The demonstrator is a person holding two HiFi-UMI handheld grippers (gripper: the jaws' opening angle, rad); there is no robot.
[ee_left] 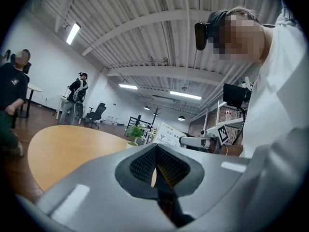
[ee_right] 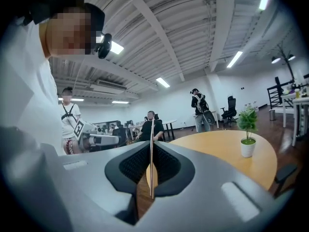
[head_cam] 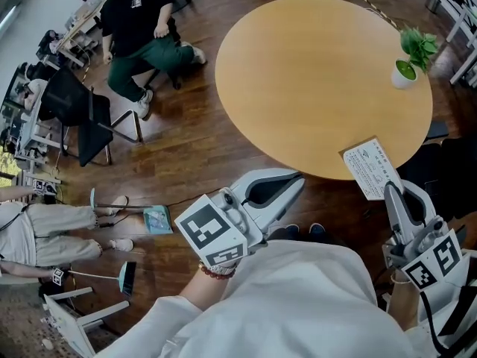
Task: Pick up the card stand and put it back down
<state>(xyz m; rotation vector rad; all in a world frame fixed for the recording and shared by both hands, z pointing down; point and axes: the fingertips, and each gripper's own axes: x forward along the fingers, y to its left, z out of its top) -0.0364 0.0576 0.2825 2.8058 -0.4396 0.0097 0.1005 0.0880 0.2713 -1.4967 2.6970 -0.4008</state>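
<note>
The card stand (head_cam: 370, 168), a white printed card, is tilted over the near edge of the round wooden table (head_cam: 313, 73). My right gripper (head_cam: 391, 189) is shut on its lower corner. In the right gripper view the card stand (ee_right: 151, 144) shows as a thin upright edge pinched between the dark pads. My left gripper (head_cam: 297, 179) hovers just off the table's near edge, left of the card, shut with nothing in it. From the left gripper view the card stand (ee_left: 170, 134) and the right gripper (ee_left: 198, 141) appear beyond the left gripper's (ee_left: 155, 151) closed jaws.
A small green plant in a white pot (head_cam: 412, 54) stands at the table's right side. On the left a person in black (head_cam: 138, 28) sits on a chair, with a black chair (head_cam: 74, 118) and desks beyond. Another person (ee_right: 199, 111) stands beyond the table.
</note>
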